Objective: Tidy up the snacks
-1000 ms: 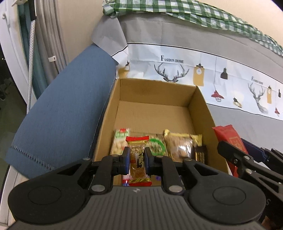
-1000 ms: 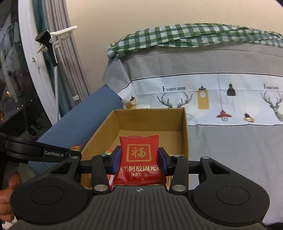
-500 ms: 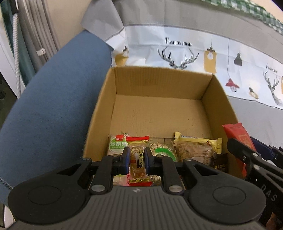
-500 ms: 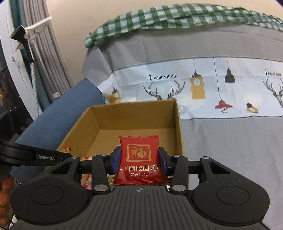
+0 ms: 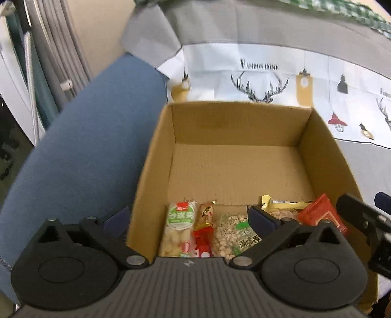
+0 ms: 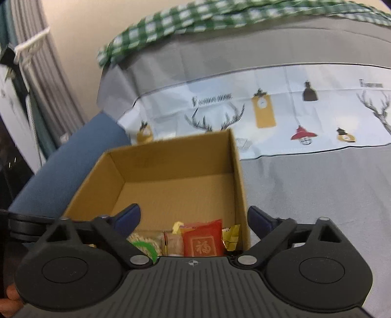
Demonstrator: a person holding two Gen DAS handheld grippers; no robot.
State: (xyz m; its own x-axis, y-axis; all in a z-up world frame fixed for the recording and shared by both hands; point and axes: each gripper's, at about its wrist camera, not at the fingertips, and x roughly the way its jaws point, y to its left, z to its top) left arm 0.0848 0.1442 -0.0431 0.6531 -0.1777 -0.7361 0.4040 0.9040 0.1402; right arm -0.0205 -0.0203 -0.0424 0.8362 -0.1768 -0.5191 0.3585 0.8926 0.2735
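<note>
An open cardboard box [image 5: 156, 156] sits on a sofa; it also shows in the right wrist view [image 6: 240, 176]. Several snack packets lie along its near side. My left gripper [image 5: 188, 217] is open and empty above them; the gold-and-red candy bar [image 5: 205, 225] lies below it between a green-labelled packet [image 5: 179, 225] and a peanut packet [image 5: 237, 234]. My right gripper [image 6: 194, 216] is open and empty over the box's near right corner. The red packet with a gold character [image 6: 204, 241] lies in the box below it, also in the left wrist view [image 5: 322, 217].
The box rests against a blue sofa arm [image 5: 80, 151] on the left. A grey and white printed cover [image 6: 305, 171] lies over the seat and back to the right. A green checked cloth [image 6: 195, 19] tops the backrest. Curtains [image 5: 48, 49] hang far left.
Both grippers opened. The candy bar dropped from the left one into the box, and the red packet dropped from the right one into the box's right side.
</note>
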